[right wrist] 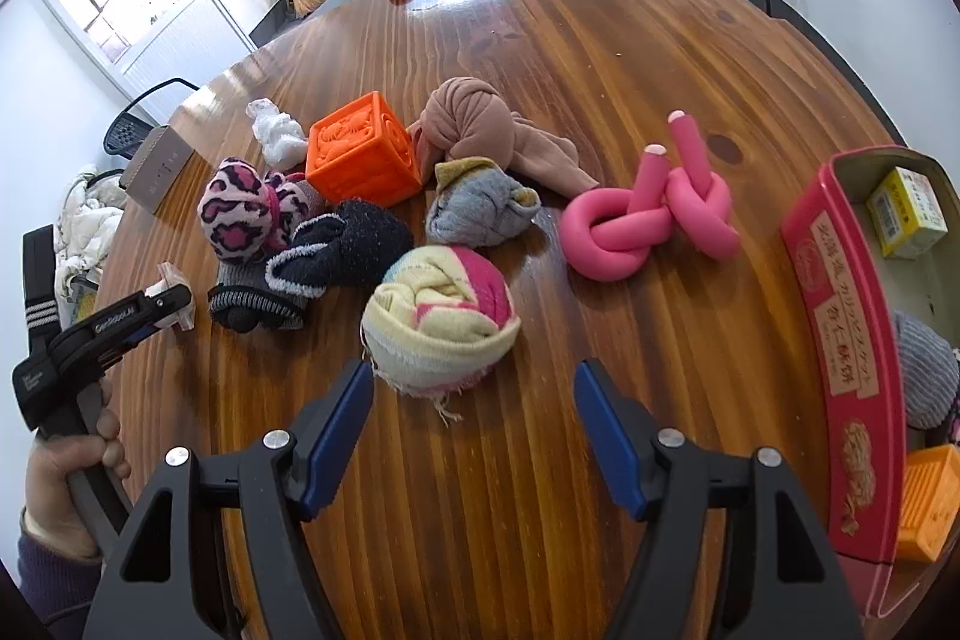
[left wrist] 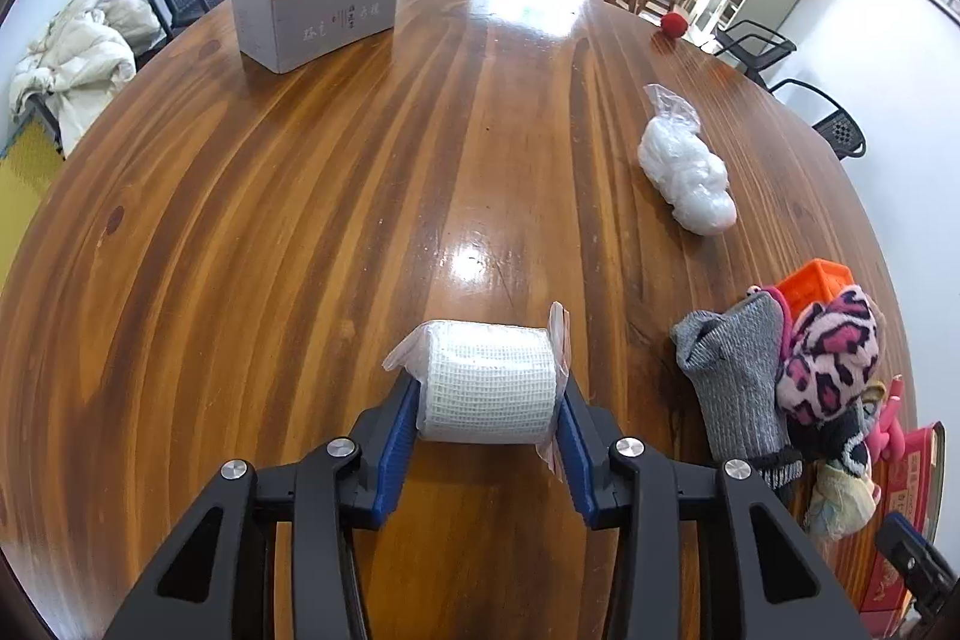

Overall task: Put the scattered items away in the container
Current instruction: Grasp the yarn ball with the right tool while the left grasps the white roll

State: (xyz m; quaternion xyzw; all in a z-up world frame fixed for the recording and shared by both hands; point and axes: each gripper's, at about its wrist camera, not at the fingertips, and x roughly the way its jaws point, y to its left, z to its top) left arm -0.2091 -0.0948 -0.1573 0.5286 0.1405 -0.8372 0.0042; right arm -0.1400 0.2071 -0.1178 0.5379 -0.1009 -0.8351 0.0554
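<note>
In the left wrist view a white gauze roll [left wrist: 486, 382] in a clear bag lies on the wooden table [left wrist: 360, 220]. My left gripper [left wrist: 486, 403] is shut on it, one blue pad against each end. From the right wrist view my right gripper [right wrist: 474, 376] hangs open over the table. A cream and pink sock ball [right wrist: 441, 322] lies just ahead of its fingertips, untouched. The pink biscuit tin [right wrist: 840, 340] stands open at the right and holds a yellow box [right wrist: 909, 211], a grey sock [right wrist: 927, 370] and an orange block [right wrist: 930, 502].
Scattered ahead are a pink foam knot [right wrist: 648, 214], grey sock ball [right wrist: 480, 208], brown cloth bundle [right wrist: 474, 124], orange cube [right wrist: 360, 154], dark sock [right wrist: 354, 244] and leopard sock [right wrist: 240, 214]. A white bag [left wrist: 684, 172], grey box [left wrist: 318, 10] and red ball [left wrist: 675, 23] lie farther off.
</note>
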